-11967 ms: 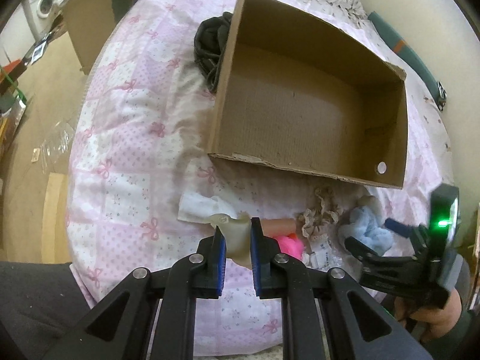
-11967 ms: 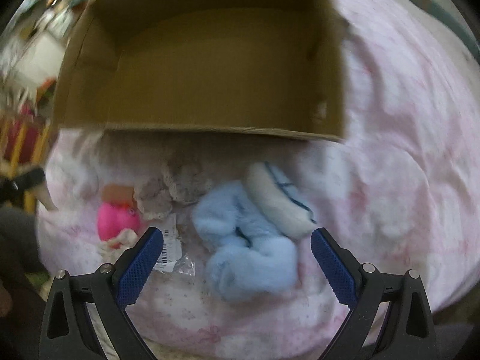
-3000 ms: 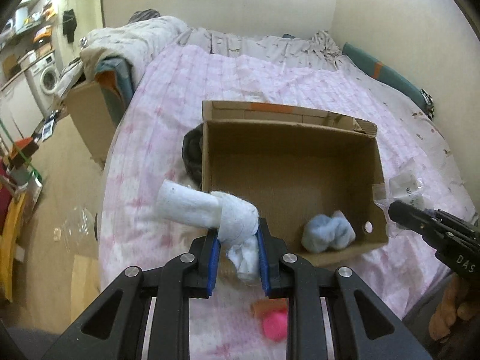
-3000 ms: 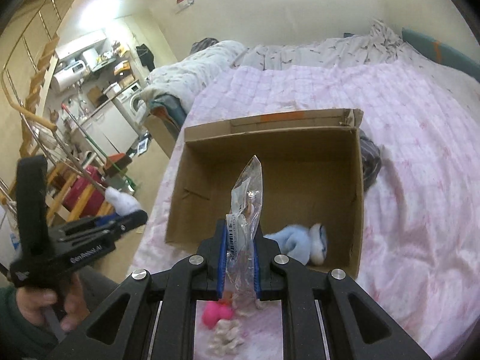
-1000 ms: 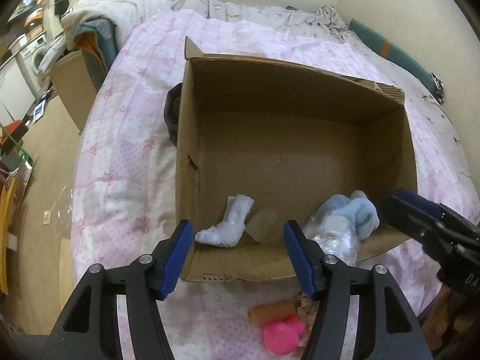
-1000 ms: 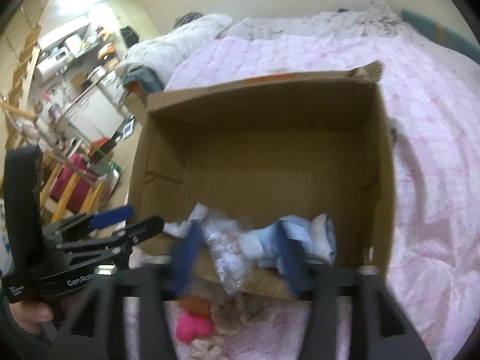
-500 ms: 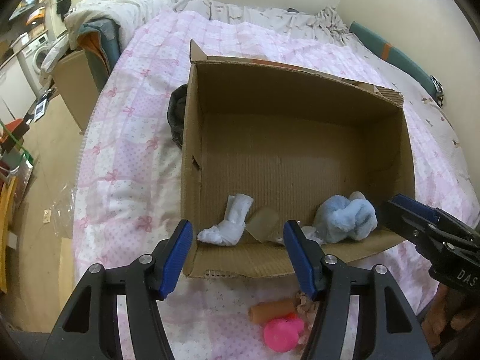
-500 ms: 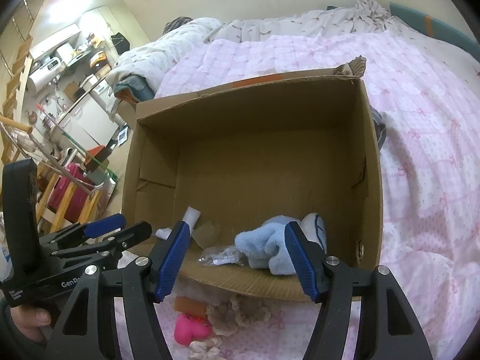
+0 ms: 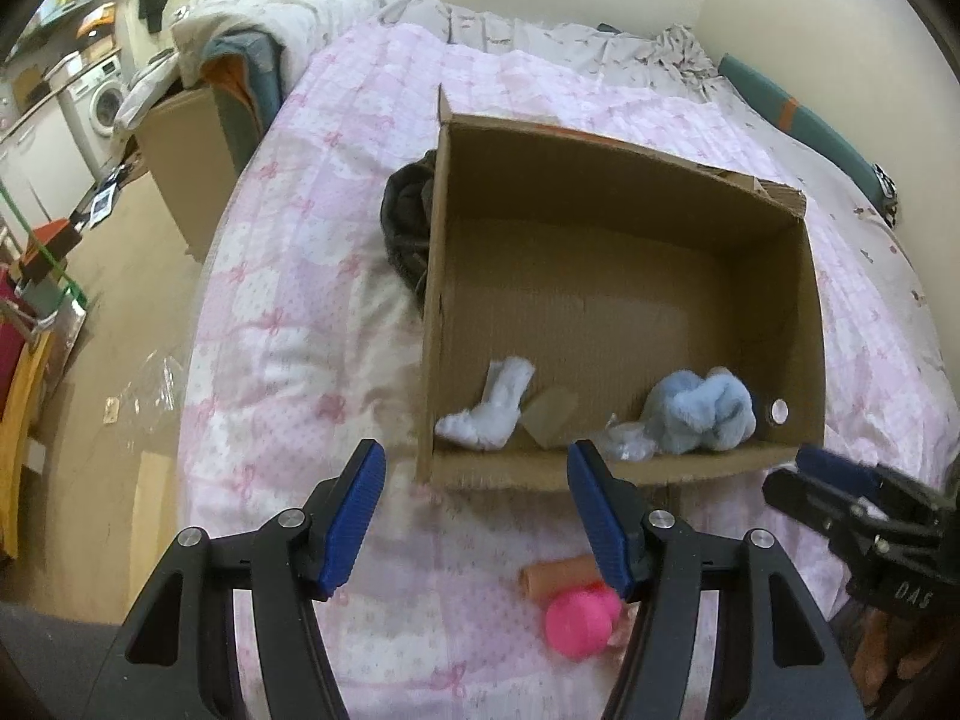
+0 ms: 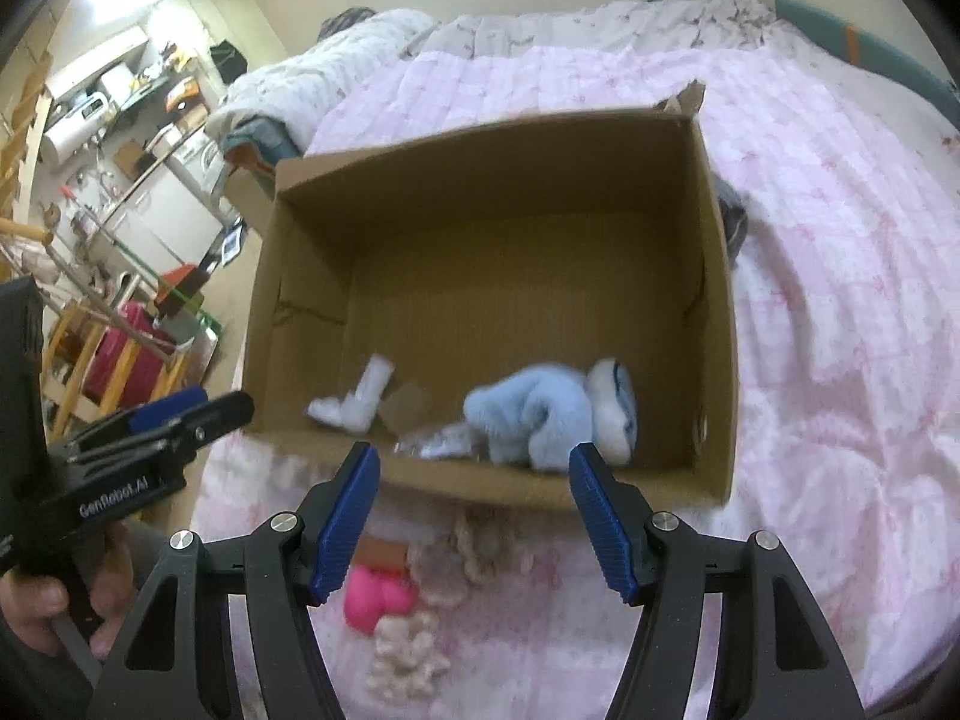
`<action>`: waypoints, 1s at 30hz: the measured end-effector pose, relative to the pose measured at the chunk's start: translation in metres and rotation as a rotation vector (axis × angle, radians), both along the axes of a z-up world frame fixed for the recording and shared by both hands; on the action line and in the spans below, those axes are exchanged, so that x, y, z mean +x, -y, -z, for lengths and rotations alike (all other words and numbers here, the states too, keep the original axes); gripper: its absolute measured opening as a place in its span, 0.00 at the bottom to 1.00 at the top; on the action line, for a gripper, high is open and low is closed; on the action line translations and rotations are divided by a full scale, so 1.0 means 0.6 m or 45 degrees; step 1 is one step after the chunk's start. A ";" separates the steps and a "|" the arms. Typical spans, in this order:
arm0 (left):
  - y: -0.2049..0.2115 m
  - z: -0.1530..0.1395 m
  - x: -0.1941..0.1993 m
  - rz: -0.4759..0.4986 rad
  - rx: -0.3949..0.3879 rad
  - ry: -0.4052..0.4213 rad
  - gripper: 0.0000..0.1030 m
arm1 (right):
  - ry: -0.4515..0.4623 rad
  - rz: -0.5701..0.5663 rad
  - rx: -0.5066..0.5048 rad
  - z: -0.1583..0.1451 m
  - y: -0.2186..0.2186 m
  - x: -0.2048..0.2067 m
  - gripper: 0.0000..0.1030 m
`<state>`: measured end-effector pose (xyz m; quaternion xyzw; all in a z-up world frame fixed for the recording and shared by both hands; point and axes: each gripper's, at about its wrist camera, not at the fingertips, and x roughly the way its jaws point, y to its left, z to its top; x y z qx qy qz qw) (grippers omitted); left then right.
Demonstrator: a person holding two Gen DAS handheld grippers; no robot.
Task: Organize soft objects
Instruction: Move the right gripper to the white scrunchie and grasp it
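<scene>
An open cardboard box sits on the pink bed. Inside lie a white sock, a light blue plush and a clear plastic bag. On the bed before the box lie a pink ball with a tan tube and beige lacy cloth. My left gripper is open and empty, above the bed near the box's front wall. My right gripper is open and empty, over the lacy cloth.
A dark garment lies against the box's left side. The pink quilt ends at the bed's left edge, with floor, a cardboard box and clutter beyond. A wall runs along the right.
Both grippers have pulled back a little from the box, so more of the bed and the pink ball shows. The items in the box have not moved.
</scene>
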<state>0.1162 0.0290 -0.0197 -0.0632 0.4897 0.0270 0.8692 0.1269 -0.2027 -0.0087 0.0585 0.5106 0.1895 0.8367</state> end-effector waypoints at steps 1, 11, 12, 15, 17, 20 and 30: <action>0.000 0.001 -0.005 -0.002 -0.006 -0.006 0.58 | -0.020 0.000 0.007 0.003 0.001 -0.006 0.67; 0.010 0.003 -0.046 0.005 -0.050 -0.019 0.59 | -0.338 -0.178 -0.026 0.085 -0.054 -0.067 0.67; 0.009 0.003 -0.049 0.000 -0.054 -0.018 0.59 | -0.357 -0.199 -0.045 0.094 -0.063 -0.072 0.67; 0.008 0.001 -0.059 -0.010 -0.055 -0.017 0.59 | -0.405 -0.265 -0.089 0.117 -0.081 -0.080 0.67; 0.006 0.000 -0.062 -0.022 -0.057 -0.012 0.59 | -0.424 -0.293 -0.110 0.129 -0.090 -0.084 0.67; 0.000 -0.002 -0.069 -0.046 -0.074 -0.008 0.59 | -0.430 -0.325 -0.151 0.143 -0.103 -0.088 0.67; -0.009 0.011 -0.070 -0.075 -0.093 -0.042 0.59 | -0.476 -0.357 -0.191 0.170 -0.119 -0.087 0.39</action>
